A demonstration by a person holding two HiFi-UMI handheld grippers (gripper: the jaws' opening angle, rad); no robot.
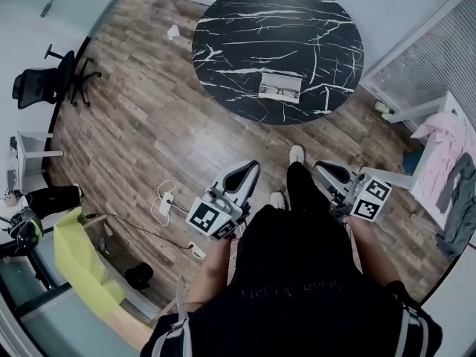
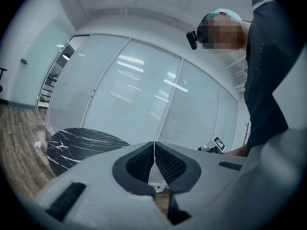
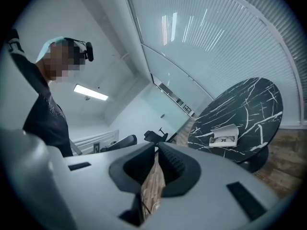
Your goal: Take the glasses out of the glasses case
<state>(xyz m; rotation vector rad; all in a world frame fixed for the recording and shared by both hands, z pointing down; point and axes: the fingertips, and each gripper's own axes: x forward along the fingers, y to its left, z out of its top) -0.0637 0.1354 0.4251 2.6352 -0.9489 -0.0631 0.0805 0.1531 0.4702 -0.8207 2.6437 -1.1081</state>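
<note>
An open white glasses case (image 1: 280, 86) lies on the near side of a round black marble table (image 1: 245, 21), with dark-framed glasses (image 1: 279, 91) inside it. Both grippers hang well short of the table, over the wooden floor at my waist. My left gripper (image 1: 251, 166) is shut and holds nothing; its jaws meet in the left gripper view (image 2: 154, 147), with the table (image 2: 81, 143) beyond at the left. My right gripper (image 1: 321, 168) is also shut and holds nothing (image 3: 156, 148). The right gripper view shows the case (image 3: 224, 136) far off on the table (image 3: 240, 114).
A black office chair (image 1: 44, 80) stands at the far left. A white power strip with cables (image 1: 167, 203) lies on the floor near my left gripper. A yellow-green cloth (image 1: 78, 259) is at the lower left, and clothes hang on a white rack (image 1: 446, 147) at the right.
</note>
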